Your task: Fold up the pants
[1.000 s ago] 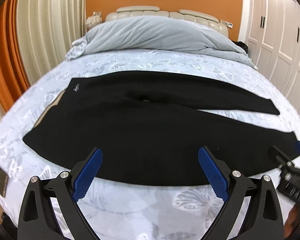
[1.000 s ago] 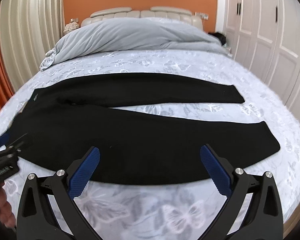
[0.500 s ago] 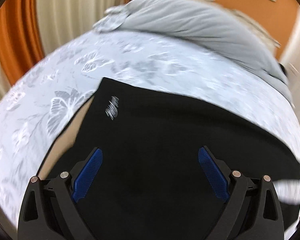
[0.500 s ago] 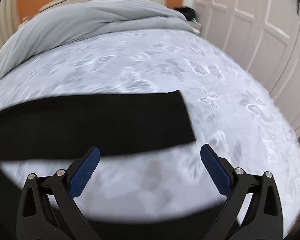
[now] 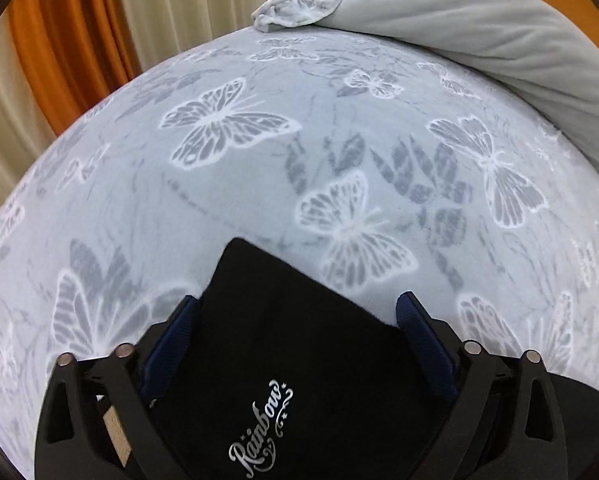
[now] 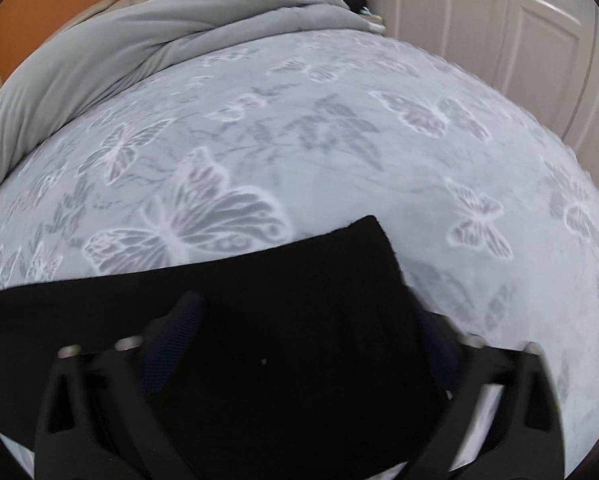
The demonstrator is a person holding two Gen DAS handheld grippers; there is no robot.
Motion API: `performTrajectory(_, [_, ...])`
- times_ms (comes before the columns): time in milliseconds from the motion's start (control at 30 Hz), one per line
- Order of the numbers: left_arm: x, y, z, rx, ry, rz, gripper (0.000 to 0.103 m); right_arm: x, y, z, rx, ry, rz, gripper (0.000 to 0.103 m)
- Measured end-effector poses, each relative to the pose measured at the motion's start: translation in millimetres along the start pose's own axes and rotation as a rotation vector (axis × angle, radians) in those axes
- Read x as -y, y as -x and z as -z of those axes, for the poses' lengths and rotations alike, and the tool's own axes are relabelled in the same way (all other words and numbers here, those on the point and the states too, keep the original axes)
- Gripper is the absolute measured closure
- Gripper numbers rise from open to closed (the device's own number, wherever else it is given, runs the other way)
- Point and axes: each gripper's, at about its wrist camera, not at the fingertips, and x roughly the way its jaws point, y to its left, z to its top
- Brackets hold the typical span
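The left gripper (image 5: 295, 316) points down at the bed (image 5: 227, 184). Its jaws have just been closing a little, and they stand spread wide. A corner of the black pants (image 5: 299, 360) lies between the two blue pads (image 5: 179, 336). The cloth runs right up to each pad, but I cannot tell if the pads press on it. The corner tip points to about 11 o'clock in the left view. A silver word, "Rainbow" (image 5: 261, 428), is sewn on the pants, low in the view at about 6 o'clock. A tan patch (image 5: 117, 430) peeks out under the left finger, at about 8 o'clock. The bed has a pale blue sheet with white butterflies on it. A gray blanket (image 5: 479, 28) is bunched up at about 1 o'clock. Orange and cream curtains (image 5: 83, 28) hang at about 10 o'clock.

The right gripper (image 6: 303, 320) points down at the bed too. Its jaws have just been closing a lot. The end of a pants leg (image 6: 299, 300) lies between them. This view is blurry and the cloth hides the pads, so I cannot tell if they pinch it. The leg's end corner sits at about 12 o'clock from the gripper, and the leg runs off toward 9 o'clock. White closet doors (image 6: 499, 20) stand at about 1 o'clock. The gray blanket is at about 11 o'clock here.
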Motion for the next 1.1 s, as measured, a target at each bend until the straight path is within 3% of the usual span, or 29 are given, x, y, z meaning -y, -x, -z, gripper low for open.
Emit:
performTrajectory(33, [-1,2,0,0.009,-0.007,0.003,0.04,2,4,-1,0.007,-0.011,-0.031,0.077])
performTrajectory(67, [-2,6,0,0.011,-0.004,0.03,0.051,5,10,-2,0.007,-0.026,-0.076,0.091])
performTrajectory(100, [-6,11,0,0.015,0.012,0.039,0.087,7,18,-3,0.009,-0.04,-0.135,0.091])
performTrajectory(167, [-18,24,0,-0.005,0.051,0.132,0.09,2,49,-1,0.063,0.012,-0.12,0.091])
performTrajectory(400, [-57,139,24,0.107,0.022,0.344,0.092,9,174,20,0.19,0.085,-0.23,0.091])
performTrajectory(533, [-103,212,66,0.142,-0.026,0.414,0.093,28,235,55,0.215,0.133,-0.249,0.091])
performTrajectory(667, [-140,240,117,0.103,-0.082,0.422,0.093,67,252,109,0.151,0.13,-0.234,0.089])
performTrajectory(733, [-154,236,141,0.065,-0.092,0.417,0.09,83,241,139,0.084,0.129,-0.192,0.084])
performTrajectory(767, [-159,230,153,0.04,-0.093,0.407,0.088,89,231,152,0.039,0.12,-0.169,0.076])
performTrajectory(800, [-165,225,161,0.024,-0.087,0.396,0.078,95,223,162,0.002,0.108,-0.138,0.066])
performTrajectory(833, [-172,216,173,-0.005,-0.057,0.369,0.064,97,220,171,-0.017,0.101,-0.1,0.066])
performTrajectory(867, [-177,212,177,-0.014,-0.03,0.354,0.057,101,222,182,-0.01,0.089,-0.023,0.066])
performTrajectory(900, [-186,211,185,-0.017,0.028,0.343,0.05,104,228,185,0.013,0.076,-0.009,0.06])
performTrajectory(933, [-194,211,188,-0.019,0.07,0.354,0.045,107,241,189,0.049,0.05,-0.033,0.054])
performTrajectory(967, [-200,214,191,-0.018,0.116,0.377,0.041,107,250,190,0.076,0.032,-0.05,0.039])
performTrajectory(1000, [-206,219,195,-0.017,0.179,0.404,0.029,106,265,191,0.118,0.011,-0.064,0.031])
performTrajectory(1033, [-209,221,198,-0.018,0.221,0.415,0.018,104,275,192,0.144,0.0,-0.075,0.03])
performTrajectory(1100, [-210,221,204,-0.037,0.301,0.448,0.016,92,298,192,0.184,-0.027,-0.169,0.029])
